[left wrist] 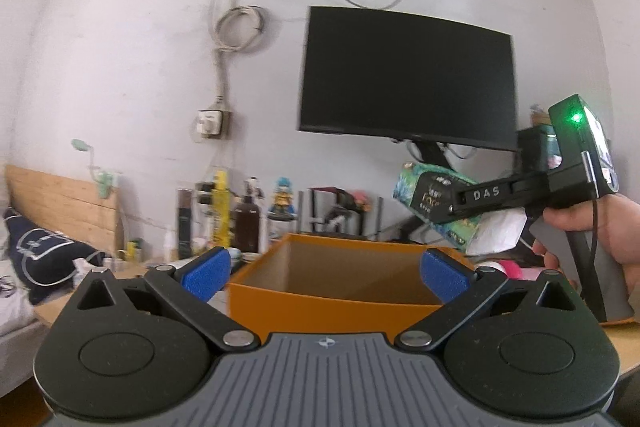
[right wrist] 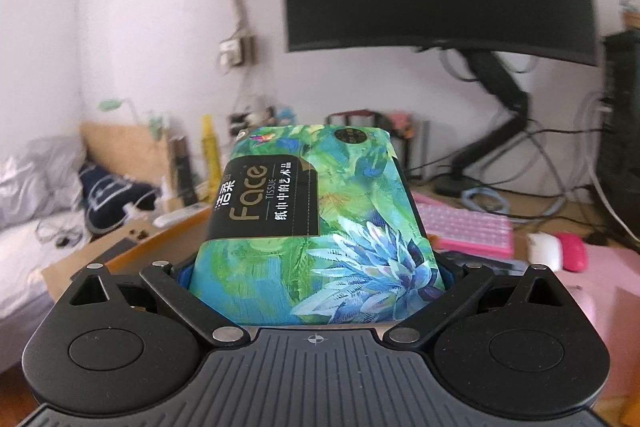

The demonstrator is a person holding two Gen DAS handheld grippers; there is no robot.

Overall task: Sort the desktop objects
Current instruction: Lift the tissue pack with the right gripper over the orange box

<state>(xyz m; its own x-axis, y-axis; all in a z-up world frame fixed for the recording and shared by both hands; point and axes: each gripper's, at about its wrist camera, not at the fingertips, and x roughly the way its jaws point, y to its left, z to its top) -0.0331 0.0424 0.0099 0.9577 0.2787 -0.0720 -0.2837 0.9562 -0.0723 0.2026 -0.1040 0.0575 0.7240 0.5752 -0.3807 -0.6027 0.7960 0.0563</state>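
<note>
My right gripper [right wrist: 316,273] is shut on a green and blue flowered tissue pack [right wrist: 320,211] and holds it in the air. In the left wrist view the right gripper [left wrist: 456,207] carries the tissue pack [left wrist: 424,195] above the far right corner of an open orange box [left wrist: 320,301], with a white tissue hanging below it. My left gripper [left wrist: 324,273] is open and empty, its blue pads [left wrist: 206,273] on either side of the box's near wall. The box looks empty inside.
A black monitor [left wrist: 404,75] on an arm hangs behind the desk. Bottles and figurines [left wrist: 248,215] stand along the back wall. A pink keyboard [right wrist: 464,227], a white mouse [right wrist: 542,251] and a pink mouse [right wrist: 572,251] lie to the right. A bed [right wrist: 40,223] is at the left.
</note>
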